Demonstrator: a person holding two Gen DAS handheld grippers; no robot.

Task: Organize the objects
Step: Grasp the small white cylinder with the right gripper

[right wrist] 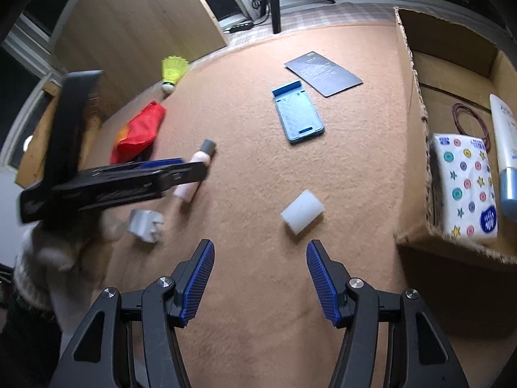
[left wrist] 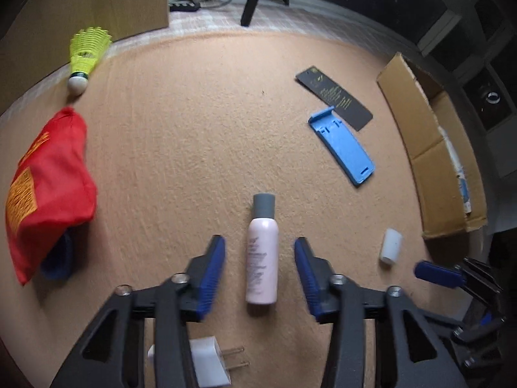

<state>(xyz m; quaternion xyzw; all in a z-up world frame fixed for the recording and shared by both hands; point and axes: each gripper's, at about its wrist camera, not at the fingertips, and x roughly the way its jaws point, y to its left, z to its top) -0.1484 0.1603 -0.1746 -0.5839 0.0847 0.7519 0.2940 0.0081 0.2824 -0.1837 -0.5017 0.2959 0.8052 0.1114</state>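
A pink bottle (left wrist: 261, 258) with a grey cap lies on the tan mat (left wrist: 194, 129), cap pointing away. My left gripper (left wrist: 259, 245) is open and straddles it, with a gap between each blue pad and the bottle. In the right wrist view the left gripper (right wrist: 190, 166) hangs over the bottle (right wrist: 186, 190) and hides its middle. My right gripper (right wrist: 260, 247) is open over bare mat with nothing between its fingers. A white cylinder (right wrist: 302, 211) lies just ahead of it to the right. One right finger (left wrist: 433, 273) shows at the left wrist view's right edge.
An open cardboard box (right wrist: 416, 113) on the right holds a tissue pack (right wrist: 463, 190), a tube (right wrist: 505, 148) and rubber bands (right wrist: 468, 119). On the mat lie a blue case (right wrist: 297, 114), black card (right wrist: 323, 72), yellow shuttlecock (right wrist: 173, 72), red bag (right wrist: 139, 132) and white plug (right wrist: 145, 223).
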